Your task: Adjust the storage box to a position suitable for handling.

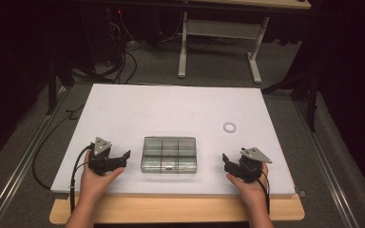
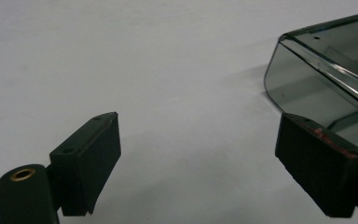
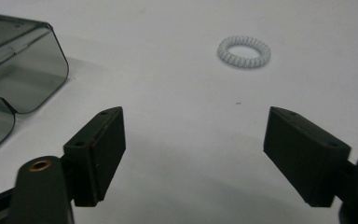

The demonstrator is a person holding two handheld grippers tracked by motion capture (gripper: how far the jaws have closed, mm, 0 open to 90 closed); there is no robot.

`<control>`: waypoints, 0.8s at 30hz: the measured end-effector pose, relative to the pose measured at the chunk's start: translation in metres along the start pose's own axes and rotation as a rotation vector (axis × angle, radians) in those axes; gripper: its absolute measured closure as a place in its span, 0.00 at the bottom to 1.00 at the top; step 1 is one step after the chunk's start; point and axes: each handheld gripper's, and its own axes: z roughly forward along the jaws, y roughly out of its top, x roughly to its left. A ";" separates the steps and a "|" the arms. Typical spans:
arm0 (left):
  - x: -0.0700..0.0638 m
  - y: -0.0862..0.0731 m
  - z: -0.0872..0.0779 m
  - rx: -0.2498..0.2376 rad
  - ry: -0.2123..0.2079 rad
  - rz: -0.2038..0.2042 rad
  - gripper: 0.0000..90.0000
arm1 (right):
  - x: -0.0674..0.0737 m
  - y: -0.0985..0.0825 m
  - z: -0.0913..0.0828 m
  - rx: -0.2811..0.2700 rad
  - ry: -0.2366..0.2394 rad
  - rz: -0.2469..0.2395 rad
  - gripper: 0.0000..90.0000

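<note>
matte black claw (image 3: 193, 156), coiled white ring (image 3: 244, 51)

Black hand-held gripper (image 1: 125, 157), grey plate

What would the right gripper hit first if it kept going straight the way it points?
Probably nothing soon. The right gripper, jaws open, points over bare table. The white ring lies ahead, slightly right of centre; the clear box sits off to the left. Depth is unclear, so it might graze the ring.
</note>
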 end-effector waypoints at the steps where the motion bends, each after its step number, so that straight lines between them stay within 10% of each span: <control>1: 0.000 0.000 0.000 0.000 0.000 0.000 0.15 | 0.000 0.000 -0.002 -0.013 -0.009 0.000 0.25; 8: 0.005 -0.005 -0.004 -0.008 -0.051 -0.015 0.14 | -0.002 -0.007 -0.013 -0.070 -0.001 -0.034 0.22; 22: 0.011 -0.009 -0.009 -0.043 -0.165 -0.039 0.34 | -0.017 -0.008 -0.022 -0.081 -0.027 0.060 0.28; 24: 0.008 -0.011 -0.013 -0.092 -0.121 -0.021 0.27 | -0.018 -0.008 -0.023 -0.086 -0.029 0.057 0.23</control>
